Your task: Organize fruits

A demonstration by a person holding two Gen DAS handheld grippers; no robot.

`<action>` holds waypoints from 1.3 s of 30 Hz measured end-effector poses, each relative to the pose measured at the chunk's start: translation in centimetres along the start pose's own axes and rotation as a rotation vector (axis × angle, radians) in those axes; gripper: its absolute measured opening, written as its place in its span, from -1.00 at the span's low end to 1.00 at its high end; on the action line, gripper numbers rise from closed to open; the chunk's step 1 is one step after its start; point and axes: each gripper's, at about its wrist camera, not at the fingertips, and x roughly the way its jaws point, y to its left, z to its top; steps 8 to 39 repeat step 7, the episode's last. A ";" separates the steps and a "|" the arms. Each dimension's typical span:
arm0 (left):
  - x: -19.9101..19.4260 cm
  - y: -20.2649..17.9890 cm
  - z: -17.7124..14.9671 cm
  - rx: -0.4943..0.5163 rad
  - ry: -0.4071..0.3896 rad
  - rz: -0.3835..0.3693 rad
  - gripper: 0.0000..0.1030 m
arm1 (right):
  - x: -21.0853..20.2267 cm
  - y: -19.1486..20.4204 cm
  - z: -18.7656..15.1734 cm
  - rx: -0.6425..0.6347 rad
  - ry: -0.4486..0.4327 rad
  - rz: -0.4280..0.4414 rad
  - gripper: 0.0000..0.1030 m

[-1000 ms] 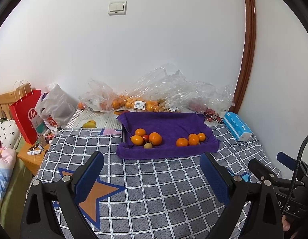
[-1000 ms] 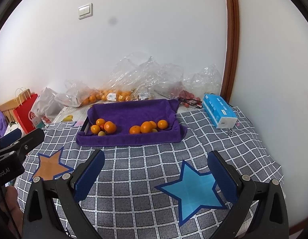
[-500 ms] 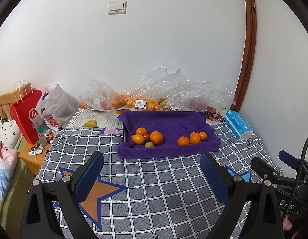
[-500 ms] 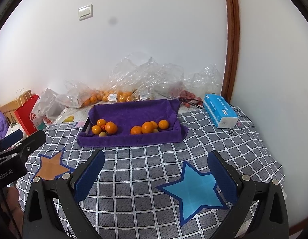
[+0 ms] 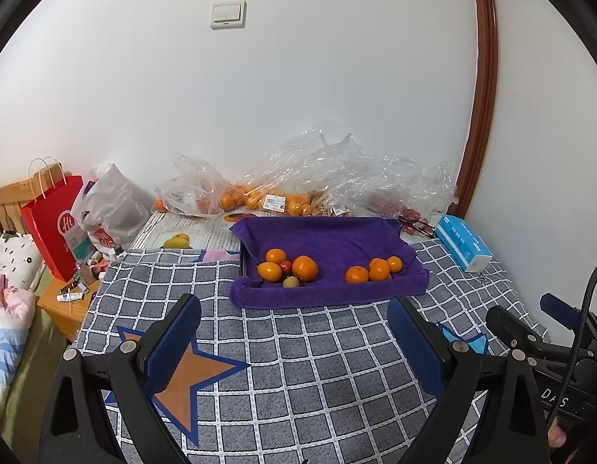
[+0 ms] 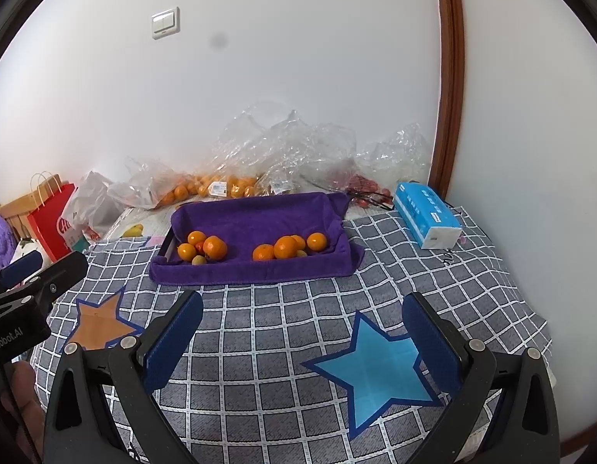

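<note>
A tray lined with a purple towel (image 5: 329, 236) (image 6: 259, 212) lies on the grey checked cloth. Its left group (image 5: 288, 268) (image 6: 202, 249) holds oranges, a small red fruit and a small green-yellow fruit. Its right group (image 5: 373, 268) (image 6: 288, 246) holds several oranges. My left gripper (image 5: 294, 344) is open and empty, hovering over the cloth in front of the tray. My right gripper (image 6: 302, 340) is open and empty, also in front of the tray, to the right of the left gripper (image 6: 39, 282).
Clear plastic bags of oranges (image 5: 259, 199) (image 6: 213, 187) lie along the wall behind the tray. A blue tissue pack (image 5: 462, 241) (image 6: 427, 216) lies at the right. A red paper bag (image 5: 53, 224) and a grey bag (image 5: 113, 208) stand at the left.
Both grippers have drifted slightly; the tray sits a little further right in both views. Both stay open and empty, and the fruit has not moved.
</note>
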 end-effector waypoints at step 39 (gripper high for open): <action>0.0 0.1 -0.1 0.006 -0.003 0.013 0.92 | 0.0 0.1 -0.1 0.001 0.001 -0.001 0.97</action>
